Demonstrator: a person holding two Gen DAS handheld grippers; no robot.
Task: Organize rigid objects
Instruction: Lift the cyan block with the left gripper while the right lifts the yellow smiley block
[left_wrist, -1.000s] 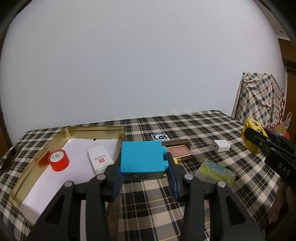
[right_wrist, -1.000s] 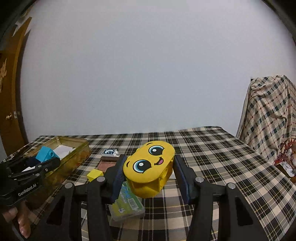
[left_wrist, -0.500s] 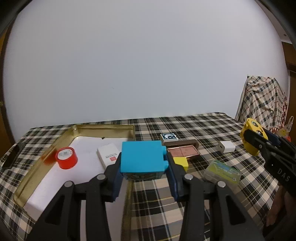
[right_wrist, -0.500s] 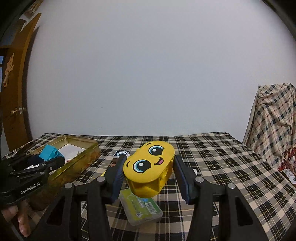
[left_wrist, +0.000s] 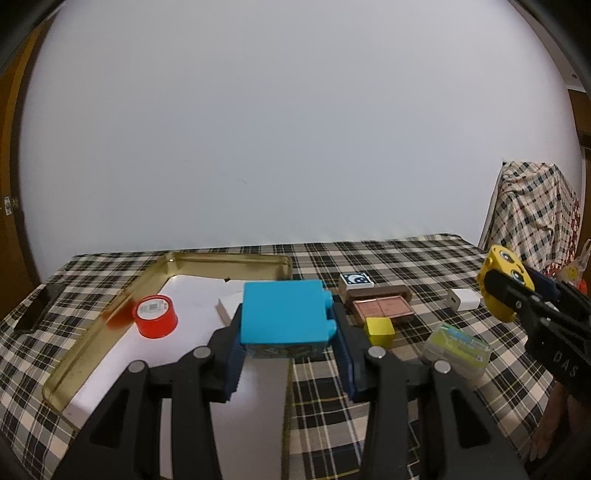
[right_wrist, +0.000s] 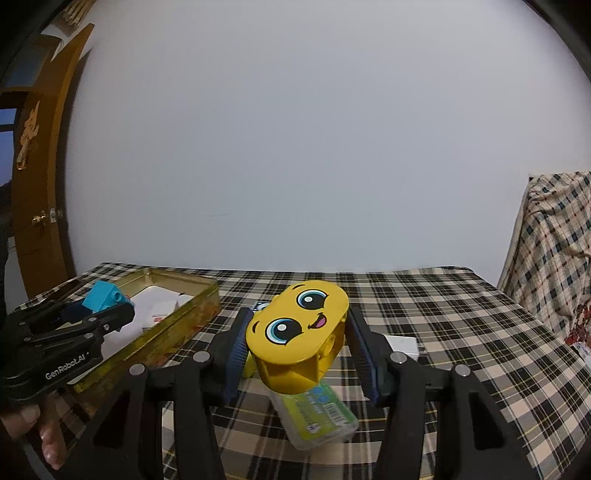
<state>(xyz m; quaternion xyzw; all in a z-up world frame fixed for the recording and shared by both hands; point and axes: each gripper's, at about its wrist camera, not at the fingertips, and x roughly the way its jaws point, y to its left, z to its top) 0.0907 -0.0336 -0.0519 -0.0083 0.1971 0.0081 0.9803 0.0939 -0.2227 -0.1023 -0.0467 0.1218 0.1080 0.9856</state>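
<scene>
My left gripper (left_wrist: 286, 328) is shut on a blue toy brick (left_wrist: 284, 317) and holds it above the right edge of the gold tin tray (left_wrist: 225, 260). The tray holds a red tape roll (left_wrist: 155, 316) and a white box (left_wrist: 231, 308). My right gripper (right_wrist: 297, 341) is shut on a yellow smiley-face block (right_wrist: 299, 330), held above the checked table (right_wrist: 424, 295). The left gripper with the blue brick (right_wrist: 105, 297) shows at the left of the right wrist view, over the tray (right_wrist: 173, 328). The right gripper with the yellow block (left_wrist: 504, 286) shows at the right of the left wrist view.
On the table to the right of the tray lie a small yellow cube (left_wrist: 378, 330), a brown compact (left_wrist: 382, 308), a blue-and-white tile (left_wrist: 356, 280), a white adapter (left_wrist: 463, 299) and a green clear case (left_wrist: 458, 345). A draped chair (left_wrist: 535, 206) stands at the far right.
Both grippers have risen a little and keep their grips. The left one has shifted slightly so the yellow cube and more of the table show beside the blue brick.
</scene>
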